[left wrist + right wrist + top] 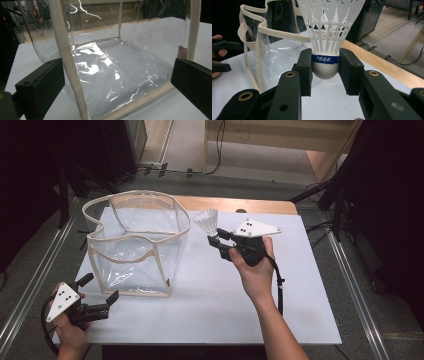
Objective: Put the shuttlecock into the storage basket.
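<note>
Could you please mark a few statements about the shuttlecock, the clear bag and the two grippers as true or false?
1. The right gripper is closed on the shuttlecock at its rounded base. True.
2. The shuttlecock lies inside the clear bag. False: it is held above the table, to the right of the bag.
3. The left gripper has its jaws open. True.
4. The bag lies folded flat. False: it stands with its mouth open.
5. The shuttlecock's band is red. False: it is blue.
</note>
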### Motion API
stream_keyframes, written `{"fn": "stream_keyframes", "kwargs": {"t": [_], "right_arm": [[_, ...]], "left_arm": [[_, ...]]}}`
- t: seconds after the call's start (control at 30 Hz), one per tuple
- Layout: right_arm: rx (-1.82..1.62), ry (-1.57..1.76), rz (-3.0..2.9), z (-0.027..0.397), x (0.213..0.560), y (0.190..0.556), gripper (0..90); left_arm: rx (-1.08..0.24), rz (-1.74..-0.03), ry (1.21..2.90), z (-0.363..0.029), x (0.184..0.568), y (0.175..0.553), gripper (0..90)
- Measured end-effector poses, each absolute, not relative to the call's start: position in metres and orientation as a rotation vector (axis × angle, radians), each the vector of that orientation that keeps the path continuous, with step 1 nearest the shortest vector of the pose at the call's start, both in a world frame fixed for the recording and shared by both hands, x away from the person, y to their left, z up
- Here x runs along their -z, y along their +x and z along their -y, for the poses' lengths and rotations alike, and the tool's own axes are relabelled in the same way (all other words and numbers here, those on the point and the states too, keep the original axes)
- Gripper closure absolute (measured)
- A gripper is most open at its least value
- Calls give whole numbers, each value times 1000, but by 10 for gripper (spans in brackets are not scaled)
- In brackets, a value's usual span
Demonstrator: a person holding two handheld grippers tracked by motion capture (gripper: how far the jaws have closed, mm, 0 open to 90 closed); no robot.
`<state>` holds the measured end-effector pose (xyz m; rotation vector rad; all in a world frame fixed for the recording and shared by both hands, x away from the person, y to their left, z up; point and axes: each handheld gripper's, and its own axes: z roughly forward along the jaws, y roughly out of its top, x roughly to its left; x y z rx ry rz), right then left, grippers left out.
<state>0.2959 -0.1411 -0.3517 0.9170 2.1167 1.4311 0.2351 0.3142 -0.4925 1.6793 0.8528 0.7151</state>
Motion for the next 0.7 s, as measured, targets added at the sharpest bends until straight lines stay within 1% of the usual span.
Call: {"fn": "stream_keyframes", "kwargs": {"t": [0.7], "right_arm": [[-1448, 899, -2116, 133, 348, 299, 622]], "left_arm": [[-716, -848, 1682, -314, 492, 235, 0]]}}
